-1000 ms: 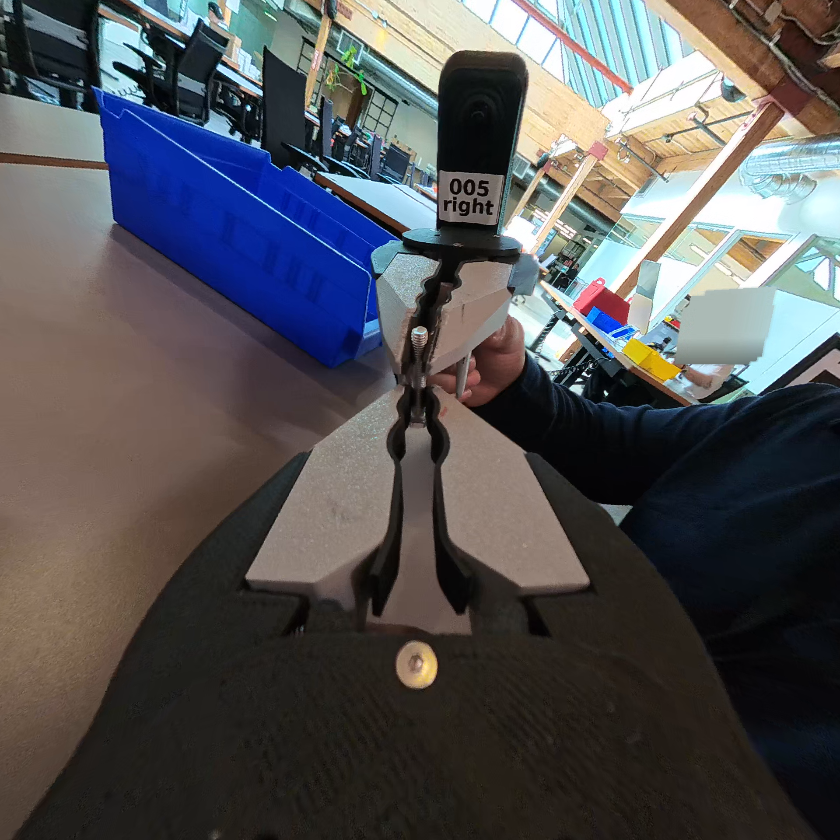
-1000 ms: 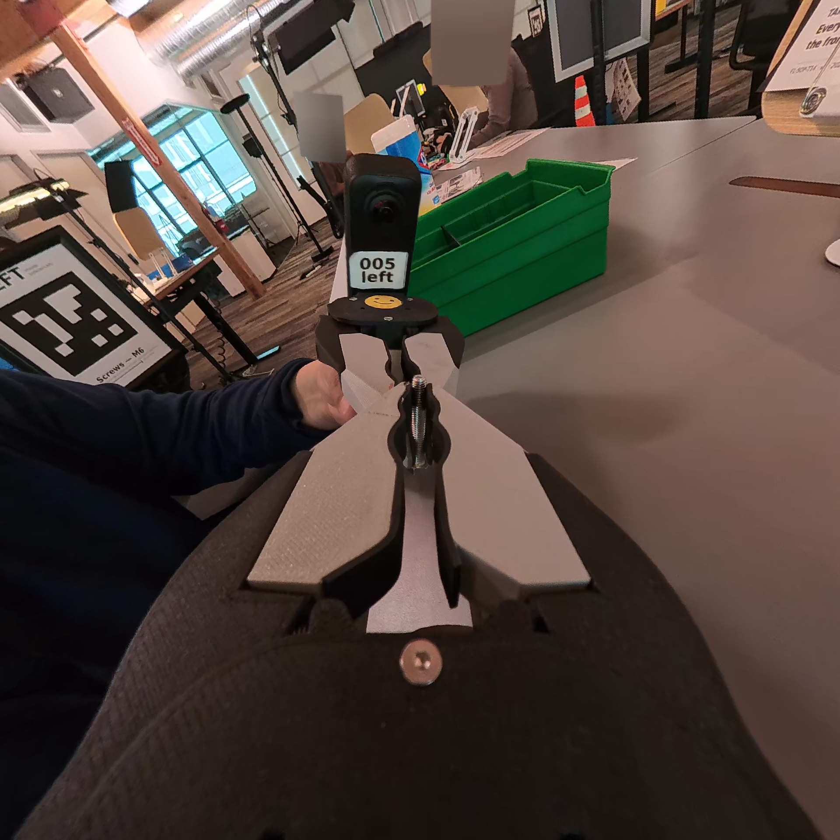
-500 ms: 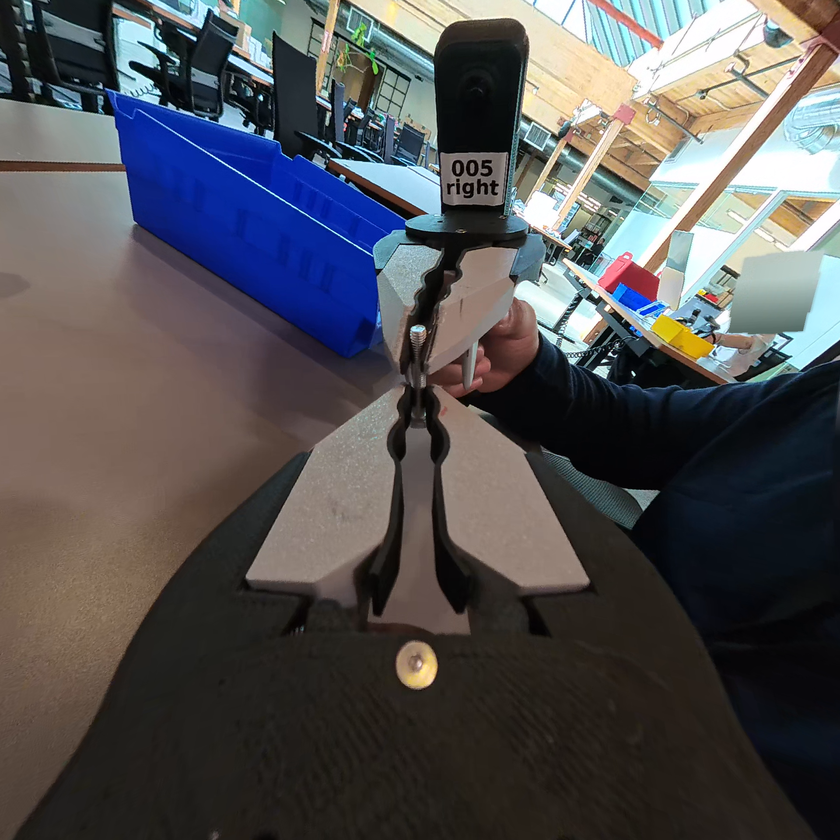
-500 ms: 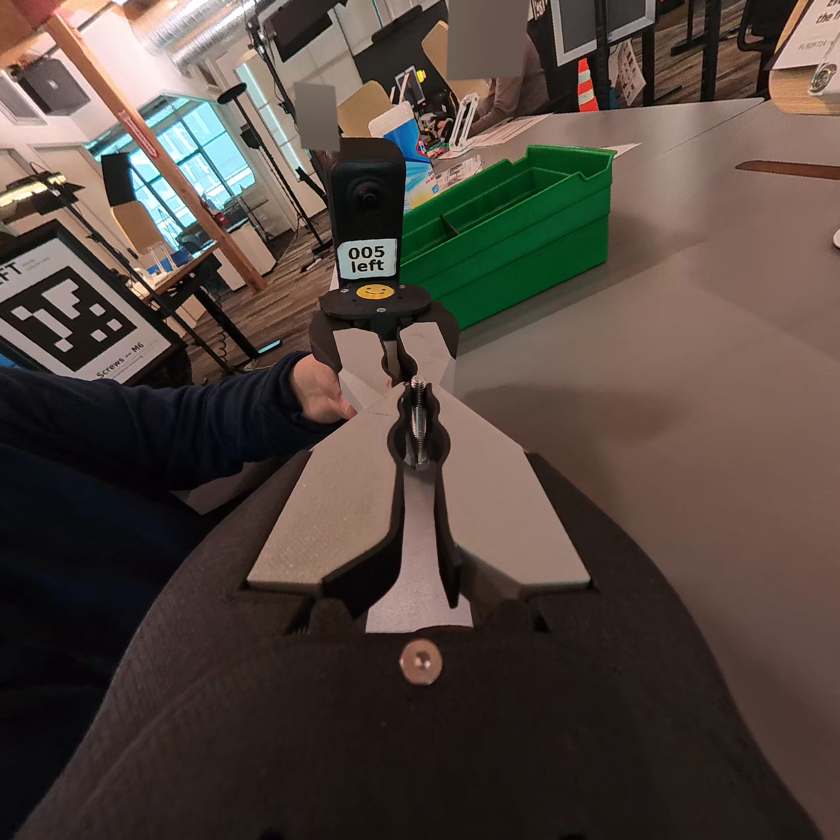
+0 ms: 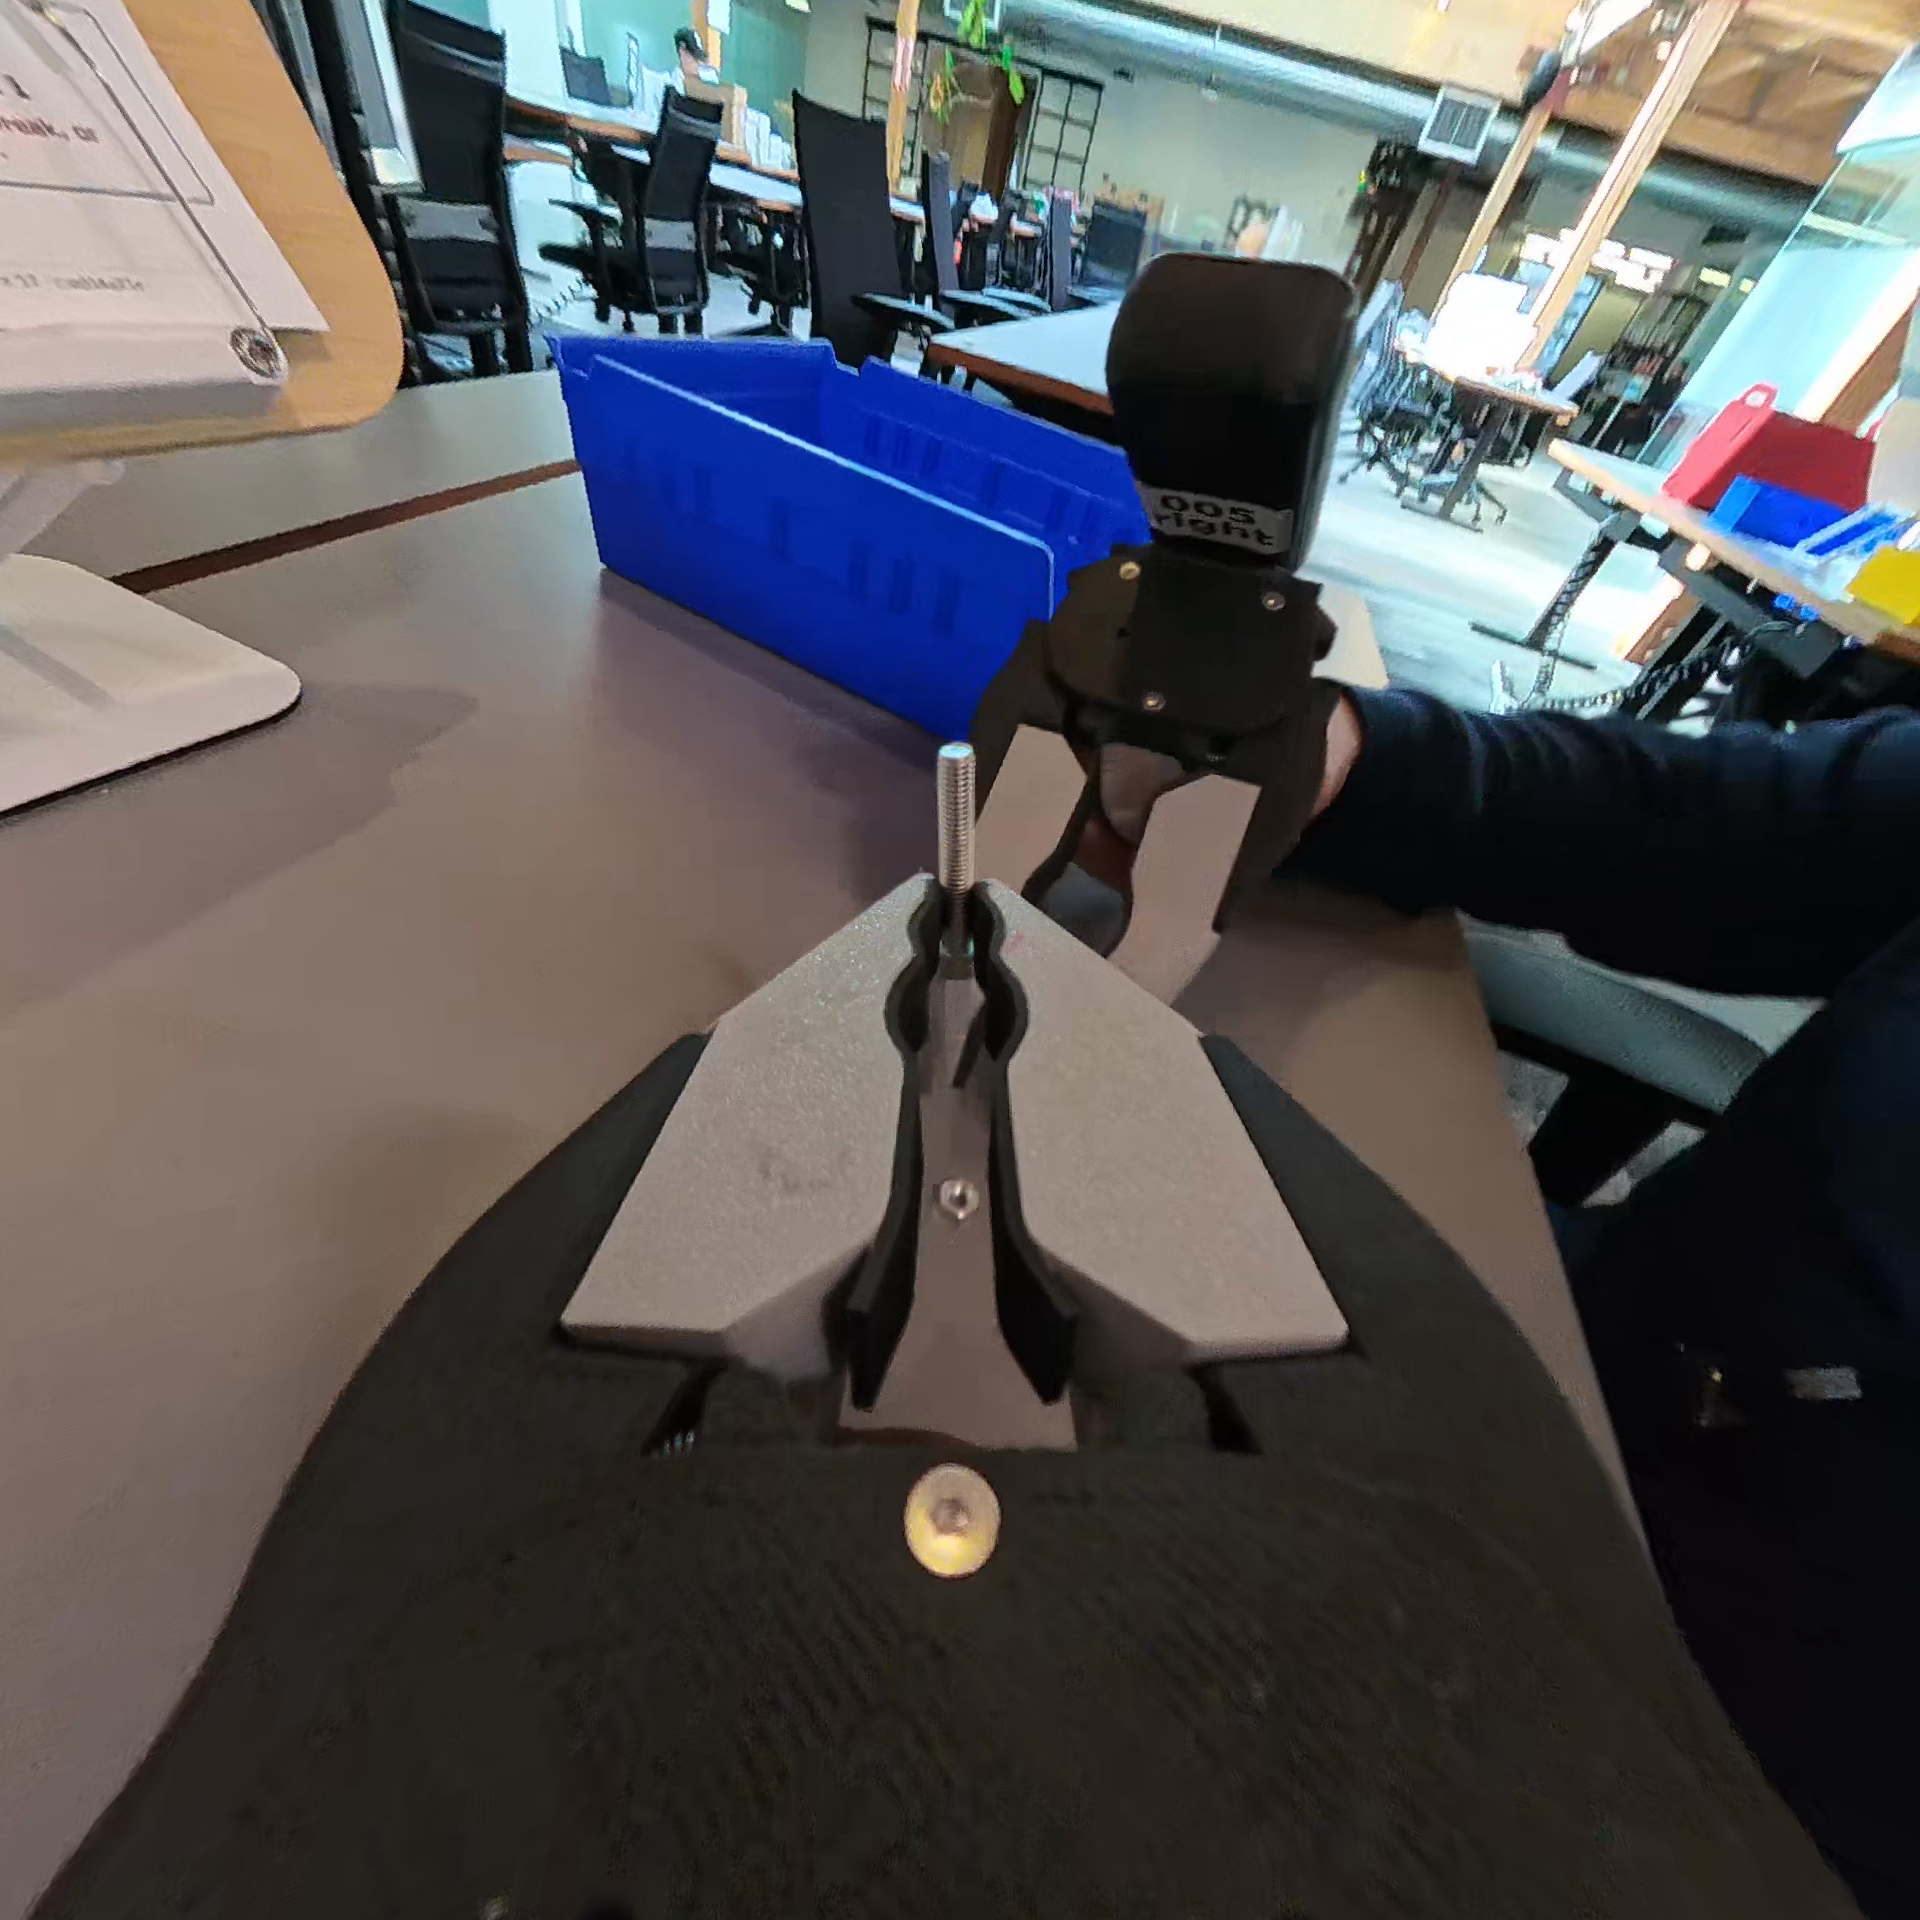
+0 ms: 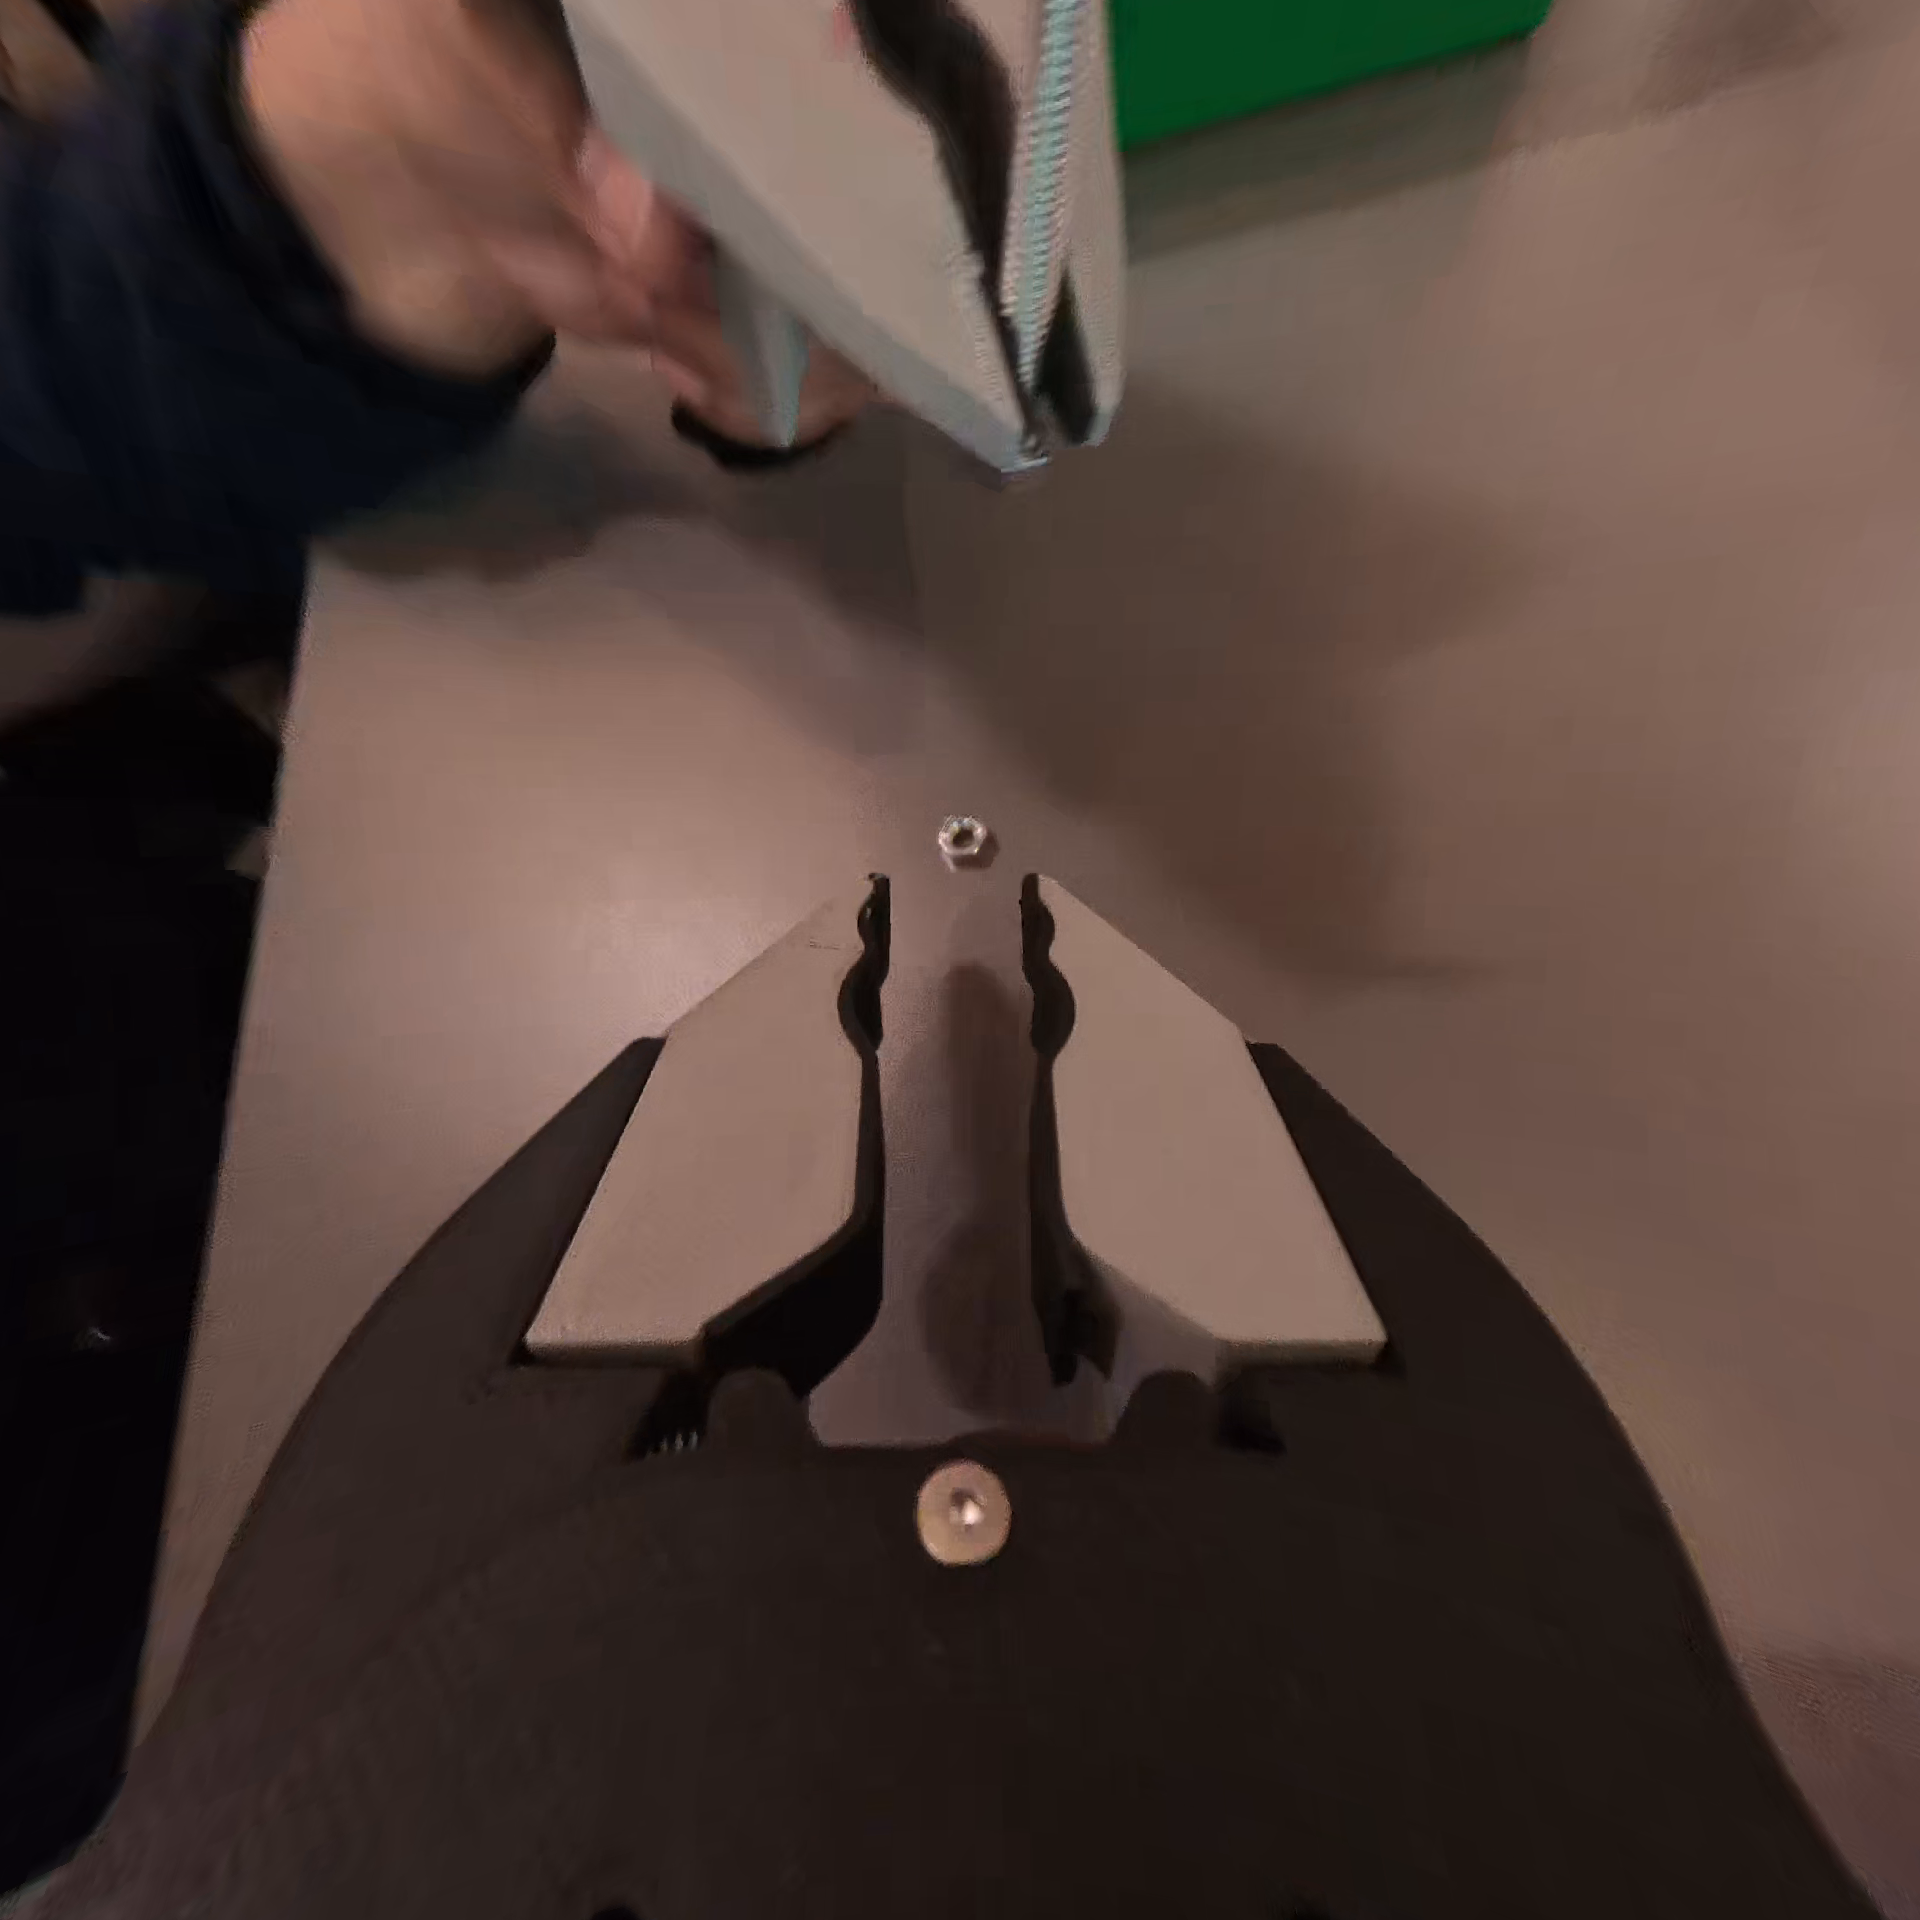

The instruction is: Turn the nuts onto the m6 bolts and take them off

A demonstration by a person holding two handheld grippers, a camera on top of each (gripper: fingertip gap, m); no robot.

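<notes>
The left hand-held gripper (image 5: 954,914) is clamped on the M6 bolt (image 5: 955,821), whose bare threaded shank stands out past the fingertips. A second ago the right hand-held gripper (image 6: 954,883) met it tip to tip at the bolt. Now it has swung away and points down at the grey tabletop (image 6: 1455,727), its jaws parted and holding nothing. The hex nut (image 6: 963,836) lies flat on the tabletop just beyond its fingertips, apart from the bolt. Judging by this, the nut has come off and been dropped, so one removal looks complete. A blue bin (image 5: 831,540) sits farther back, and a green bin (image 6: 1320,62) opposite.
</notes>
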